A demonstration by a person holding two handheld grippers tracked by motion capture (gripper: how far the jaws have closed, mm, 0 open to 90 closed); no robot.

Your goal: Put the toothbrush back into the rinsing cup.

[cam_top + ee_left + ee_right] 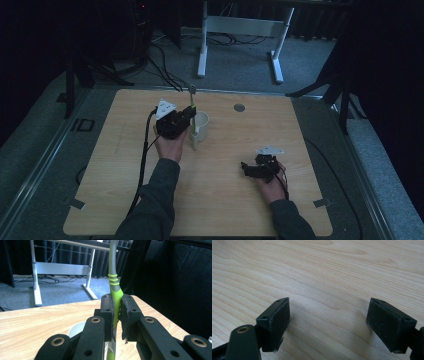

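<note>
Above the light wooden table (pixel 225 200), in the high view, a slim green-and-grey toothbrush (pixel 192 107) is held upright by the left gripper (pixel 186 119) just beside a white ceramic cup (pixel 201 125); placement in the cup appears unfinished. From the left gripper view, the jaws are seen clamped on the glossy green handle (pixel 116 302). From the right gripper view, the rubber-padded jaws are spread wide over bare wood grain (pixel 324 272), holding nothing.
</note>
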